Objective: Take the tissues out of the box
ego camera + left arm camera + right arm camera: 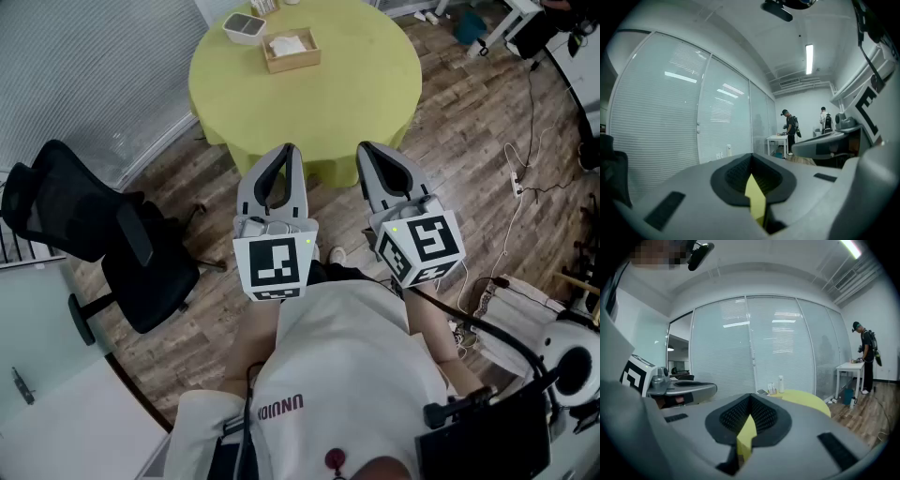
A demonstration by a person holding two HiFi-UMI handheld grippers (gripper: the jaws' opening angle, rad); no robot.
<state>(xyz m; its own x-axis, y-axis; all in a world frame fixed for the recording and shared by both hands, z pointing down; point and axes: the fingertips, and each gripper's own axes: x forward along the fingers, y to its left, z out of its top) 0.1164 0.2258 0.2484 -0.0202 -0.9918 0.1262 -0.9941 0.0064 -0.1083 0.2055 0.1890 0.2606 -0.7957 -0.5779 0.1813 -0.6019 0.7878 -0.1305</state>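
left tongs (288,149) and right tongs (364,147) were both closed together, empty, held side by side short of the round green tabletop (361,75); tissue box (291,50) sat on its far side, well apart from both

table (361,89): round, yellow-green, ahead of me
chair (141,267): blk, on my left
white tub (245,28): on table, far edge

Right gripper (750,401) jaws closed, nothing btwn; yellow-green table (808,401) ahead w/ small bottle (781,383); left gripper (682,389) alongside at left; person (866,359) at white desk (848,367) far right.
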